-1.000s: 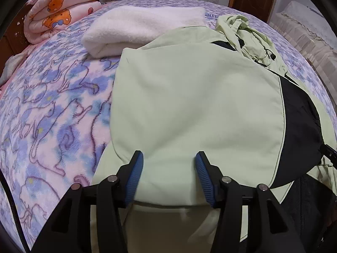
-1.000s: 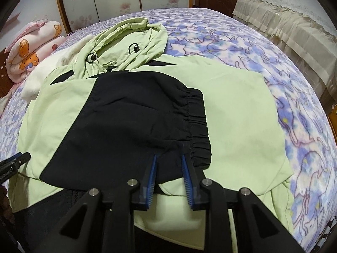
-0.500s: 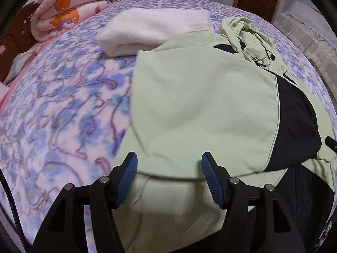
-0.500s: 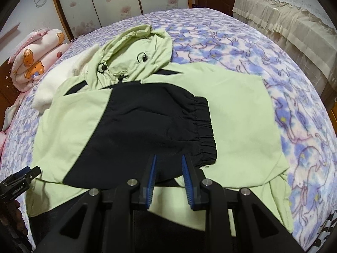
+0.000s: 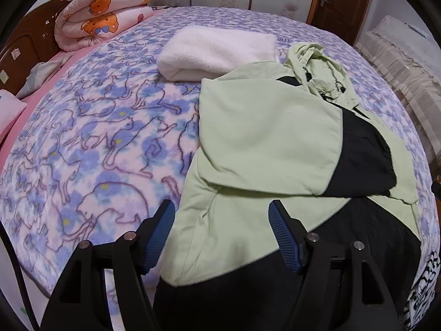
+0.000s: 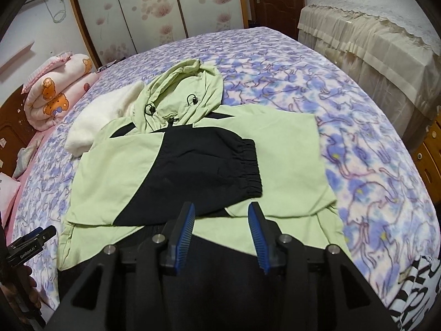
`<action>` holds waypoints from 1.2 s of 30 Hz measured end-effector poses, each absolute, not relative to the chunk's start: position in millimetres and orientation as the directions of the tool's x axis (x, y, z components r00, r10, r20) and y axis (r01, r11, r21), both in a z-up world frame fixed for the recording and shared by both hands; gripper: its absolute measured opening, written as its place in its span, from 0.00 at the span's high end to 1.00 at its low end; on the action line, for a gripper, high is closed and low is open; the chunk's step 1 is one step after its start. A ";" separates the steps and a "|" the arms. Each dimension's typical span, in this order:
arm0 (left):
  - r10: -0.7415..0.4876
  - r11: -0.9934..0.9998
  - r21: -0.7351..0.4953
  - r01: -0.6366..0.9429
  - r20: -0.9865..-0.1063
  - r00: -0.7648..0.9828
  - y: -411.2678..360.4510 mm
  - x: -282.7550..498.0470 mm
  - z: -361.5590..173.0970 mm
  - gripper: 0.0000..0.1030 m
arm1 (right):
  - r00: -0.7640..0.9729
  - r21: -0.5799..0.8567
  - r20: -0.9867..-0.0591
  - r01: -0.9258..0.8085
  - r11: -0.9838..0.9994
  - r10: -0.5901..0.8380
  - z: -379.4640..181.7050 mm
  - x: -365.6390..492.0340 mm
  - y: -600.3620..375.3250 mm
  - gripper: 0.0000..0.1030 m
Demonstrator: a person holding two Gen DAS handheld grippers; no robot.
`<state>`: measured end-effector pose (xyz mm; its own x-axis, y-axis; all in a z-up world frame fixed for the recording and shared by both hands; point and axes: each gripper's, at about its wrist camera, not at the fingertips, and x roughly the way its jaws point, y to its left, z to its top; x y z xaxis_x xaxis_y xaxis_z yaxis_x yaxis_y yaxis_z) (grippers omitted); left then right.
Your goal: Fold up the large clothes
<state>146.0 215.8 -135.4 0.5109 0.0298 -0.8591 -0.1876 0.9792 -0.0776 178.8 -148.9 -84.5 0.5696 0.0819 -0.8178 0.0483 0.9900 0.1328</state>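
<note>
- Left gripper point(image 5: 222, 234): fingers wide apart, nothing between them, hovering over the near left hem of the jacket point(image 5: 264, 143).
- Right gripper point(image 6: 222, 227): fingers apart too, clamped on nothing, poised above the near edge of the folded-in black sleeve point(image 6: 204, 171).
- Jacket spread flat on the bed just ahead of both grippers; both sleeves already crossed over the chest, hood point(image 6: 182, 93) lying at the far end.
- Thin, light, limp shell fabric by the look of it; likely a little slick, prone to sliding and dragging its layers along.
- Best hold judged to be the bottom hem corners nearest each gripper, pinching every layer together; elastic cuff point(image 6: 250, 168) thicker, a firmer bite if needed.
- Ahead and leftward of the left gripper: open floral blanket point(image 5: 91, 149); farther on, a white folded towel point(image 5: 217, 52) touching the jacket's far shoulder.
- Rightward of the right gripper: bare blanket up to the bed edge, so limited overhang there.
- Room enough ahead to carry the hem up toward the hood.
</note>
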 end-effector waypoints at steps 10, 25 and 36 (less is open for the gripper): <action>0.057 0.984 -0.048 -0.170 -0.826 0.560 218.7 90.7 -106.1 0.28 | 0.590 0.086 -0.803 -0.023 0.996 0.083 -54.6 126.0 -158.9 0.58; -0.074 0.989 -0.121 -0.085 -0.901 0.427 247.0 9.5 -194.2 0.28 | 0.356 0.006 -0.930 -0.239 0.971 0.093 -124.7 80.9 -215.9 0.41; -0.164 0.978 -0.201 -0.060 -0.913 0.373 265.4 -16.0 -225.3 0.28 | 0.173 0.140 -0.972 -0.120 0.983 0.160 -190.7 44.9 -287.5 0.41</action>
